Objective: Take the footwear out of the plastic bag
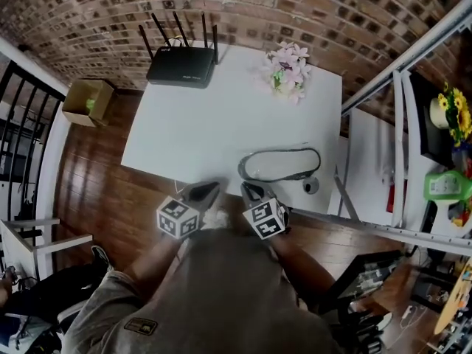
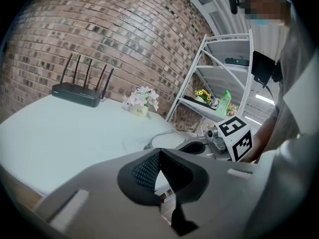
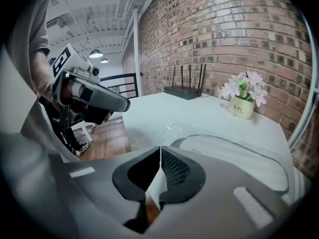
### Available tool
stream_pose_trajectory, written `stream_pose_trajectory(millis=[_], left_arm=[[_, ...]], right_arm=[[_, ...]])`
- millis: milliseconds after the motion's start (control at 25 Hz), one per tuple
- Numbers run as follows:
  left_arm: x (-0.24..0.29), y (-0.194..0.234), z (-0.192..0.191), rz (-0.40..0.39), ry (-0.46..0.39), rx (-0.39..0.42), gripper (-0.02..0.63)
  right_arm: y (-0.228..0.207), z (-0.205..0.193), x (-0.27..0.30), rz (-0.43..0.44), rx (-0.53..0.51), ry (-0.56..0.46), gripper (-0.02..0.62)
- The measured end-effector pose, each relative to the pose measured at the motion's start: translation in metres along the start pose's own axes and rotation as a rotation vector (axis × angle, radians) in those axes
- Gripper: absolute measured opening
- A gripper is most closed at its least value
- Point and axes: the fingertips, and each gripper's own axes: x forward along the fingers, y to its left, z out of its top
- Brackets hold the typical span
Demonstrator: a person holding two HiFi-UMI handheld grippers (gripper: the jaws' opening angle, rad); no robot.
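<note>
Fingers (image 3: 174,169) of our right gripper (image 1: 247,190) and left gripper (image 1: 214,187) are pressed together on nothing. The footwear (image 1: 280,165), inside its plastic bag (image 3: 169,128), lies on the counter (image 1: 192,124) just ahead of the right gripper, long axis crosswise. The right gripper is nearer.

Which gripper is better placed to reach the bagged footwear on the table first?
Probably right. The right gripper sits nearer the footwear, which lies just ahead of its shut jaws in the right gripper view. The left gripper, also shut, is farther off to the side.
</note>
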Motion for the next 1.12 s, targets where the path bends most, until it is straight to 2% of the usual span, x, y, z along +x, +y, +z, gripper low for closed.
stream_pose_trajectory(millis=[200,280,400,480,720,920,1120], left_arm=[[0.002,0.009,0.002,-0.008,0.002,-0.005,0.002],[0.007,0.009,0.003,-0.015,0.001,-0.01,0.002],[0.02,0.005,0.007,-0.023,0.001,-0.009,0.002],[0.029,0.004,0.01,-0.019,-0.001,-0.008,0.002],[0.046,0.002,0.018,0.036,-0.02,-0.015,0.002],[0.047,0.009,0.022,0.092,-0.032,-0.037,0.002],[0.044,0.01,0.018,0.147,-0.028,-0.055,0.002]], right_arm=[[0.01,0.013,-0.009,0.068,0.037,-0.012,0.102],[0.008,0.021,-0.026,0.102,0.041,-0.047,0.114],[-0.017,0.032,-0.053,0.129,0.019,-0.105,0.116],[-0.043,0.034,-0.064,0.149,-0.022,-0.106,0.124],[-0.117,0.016,-0.059,0.258,-0.247,0.065,0.172],[-0.154,0.001,-0.039,0.368,-0.307,0.186,0.201],[-0.164,-0.016,-0.021,0.524,-0.378,0.293,0.246]])
